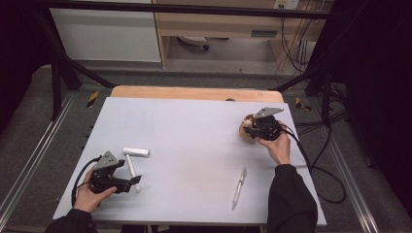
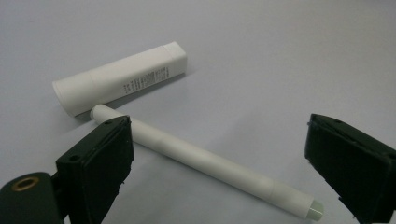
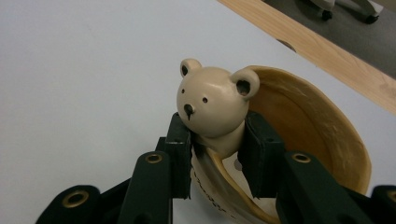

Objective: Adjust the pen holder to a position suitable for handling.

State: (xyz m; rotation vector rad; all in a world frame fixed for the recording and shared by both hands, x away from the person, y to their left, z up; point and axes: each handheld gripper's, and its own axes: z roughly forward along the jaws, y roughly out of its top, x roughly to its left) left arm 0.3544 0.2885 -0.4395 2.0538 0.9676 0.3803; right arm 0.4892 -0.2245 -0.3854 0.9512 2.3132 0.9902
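A cream bear figure [image 3: 212, 105] stands in a tan shell-shaped dish [image 3: 317, 135] at the table's far right. My right gripper [image 3: 217, 140] is shut on the bear, its pads pressing both sides below the head; in the high view this gripper [image 1: 252, 127] sits over the bear [image 1: 246, 131]. A white stick-like marker [image 2: 201, 161] lies on the table between the wide-apart jaws of my left gripper [image 2: 219, 158], which is open and touches nothing. A short white tube [image 2: 121, 84] lies just beyond the marker's far end. The left gripper [image 1: 132, 182] is near the front left.
A silver pen [image 1: 239, 187] lies near the front edge, right of centre. The light grey table top [image 1: 194, 131] has a wooden strip [image 1: 194, 92] along its far edge. Cables [image 1: 316, 165] trail off the right side.
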